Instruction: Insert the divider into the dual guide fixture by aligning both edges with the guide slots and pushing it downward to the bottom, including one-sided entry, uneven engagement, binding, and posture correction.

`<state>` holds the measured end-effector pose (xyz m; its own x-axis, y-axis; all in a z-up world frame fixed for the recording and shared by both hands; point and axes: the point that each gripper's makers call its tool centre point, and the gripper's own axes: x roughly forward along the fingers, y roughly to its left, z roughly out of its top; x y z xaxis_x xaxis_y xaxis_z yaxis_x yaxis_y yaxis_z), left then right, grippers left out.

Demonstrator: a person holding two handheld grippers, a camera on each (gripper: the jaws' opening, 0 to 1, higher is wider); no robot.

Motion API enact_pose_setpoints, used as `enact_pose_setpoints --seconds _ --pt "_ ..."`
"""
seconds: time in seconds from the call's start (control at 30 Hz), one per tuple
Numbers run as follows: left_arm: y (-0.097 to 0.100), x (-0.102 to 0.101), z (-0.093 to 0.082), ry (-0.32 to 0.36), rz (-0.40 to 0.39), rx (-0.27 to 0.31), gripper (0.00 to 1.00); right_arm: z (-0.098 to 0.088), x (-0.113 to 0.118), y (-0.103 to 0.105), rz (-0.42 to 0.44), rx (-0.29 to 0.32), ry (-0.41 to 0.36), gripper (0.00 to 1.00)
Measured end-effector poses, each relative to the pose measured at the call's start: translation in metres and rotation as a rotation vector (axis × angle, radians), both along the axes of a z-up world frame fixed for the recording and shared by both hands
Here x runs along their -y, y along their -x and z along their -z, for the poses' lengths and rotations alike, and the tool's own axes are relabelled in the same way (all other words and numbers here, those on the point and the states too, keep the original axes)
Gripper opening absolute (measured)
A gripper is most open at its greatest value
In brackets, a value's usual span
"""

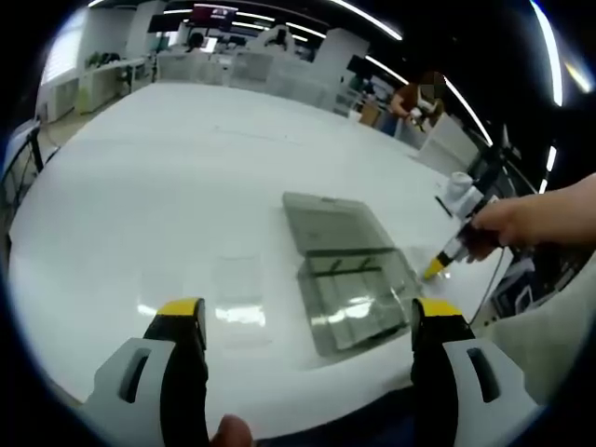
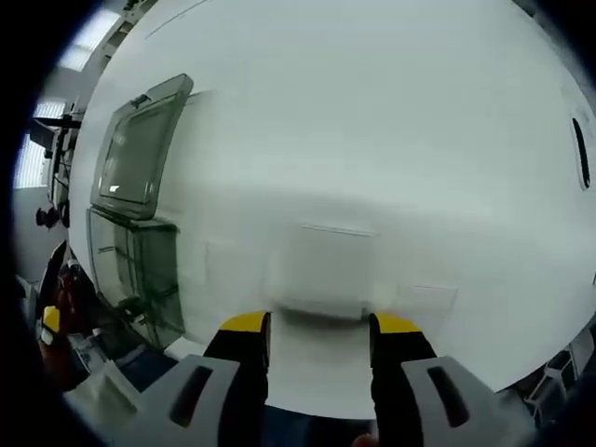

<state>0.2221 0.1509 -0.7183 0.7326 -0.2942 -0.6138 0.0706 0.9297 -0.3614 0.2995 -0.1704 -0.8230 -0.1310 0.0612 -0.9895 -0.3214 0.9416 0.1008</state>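
The table (image 1: 186,168) is plain white. The box (image 1: 349,275) on it is smoky grey and see-through, and the divider (image 2: 326,270) is clear and colourless. Both grippers (image 1: 307,321) (image 2: 317,335) have grey bodies, black jaws and yellow tips.

A wide white table (image 1: 186,158) takes up most of the room's foreground. Beyond its far edge stand office desks and partitions (image 1: 261,70), with long ceiling light strips (image 1: 368,19) overhead. A person (image 1: 421,102) sits far off.
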Motion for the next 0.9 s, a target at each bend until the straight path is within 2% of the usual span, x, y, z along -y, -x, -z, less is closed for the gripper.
enact_pose_setpoints --seconds 0.1,0.43,0.9 --pt "-0.0009 -0.0012 0.0002 0.001 -0.002 0.000 0.89 0.0031 0.0027 -0.0021 -0.023 0.006 0.038 0.36" --pt "-0.0039 -0.0017 0.0006 0.006 -0.001 0.002 0.88 0.0010 -0.0016 0.0025 -0.025 0.020 0.087 0.39" --pt "-0.0058 -0.0049 0.0033 0.008 -0.002 -0.002 0.88 -0.0019 -0.0006 0.0033 -0.011 0.025 0.085 0.34"
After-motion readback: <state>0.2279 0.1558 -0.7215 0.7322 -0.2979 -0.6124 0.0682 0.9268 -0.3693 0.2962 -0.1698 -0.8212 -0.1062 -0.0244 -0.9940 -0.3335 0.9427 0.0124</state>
